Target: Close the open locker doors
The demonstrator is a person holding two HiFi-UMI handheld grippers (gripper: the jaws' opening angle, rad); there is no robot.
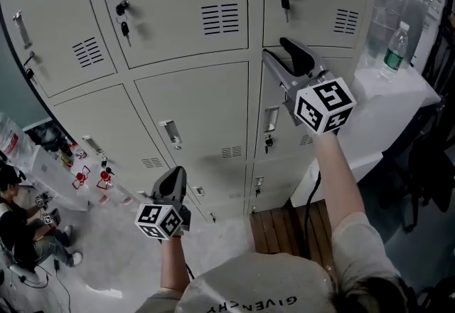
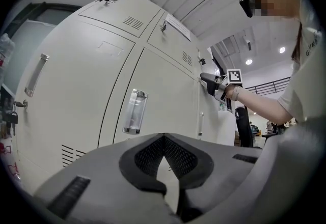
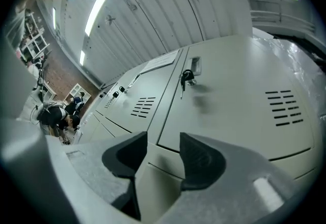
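A bank of beige lockers fills the head view; every door I can see lies about flush. My right gripper is raised against the top edge of the right column's middle door. It is open, and only the seam between two doors shows between its pads. My left gripper hangs low before the bottom row with its tips touching, holding nothing. In the left gripper view that gripper faces a door with a clear handle, and the right gripper shows farther along.
Keys hang in locks on the upper doors. A water bottle stands on a white covered surface right of the lockers. Wooden slats lie on the floor below. A seated person and red-marked clutter are at the lower left.
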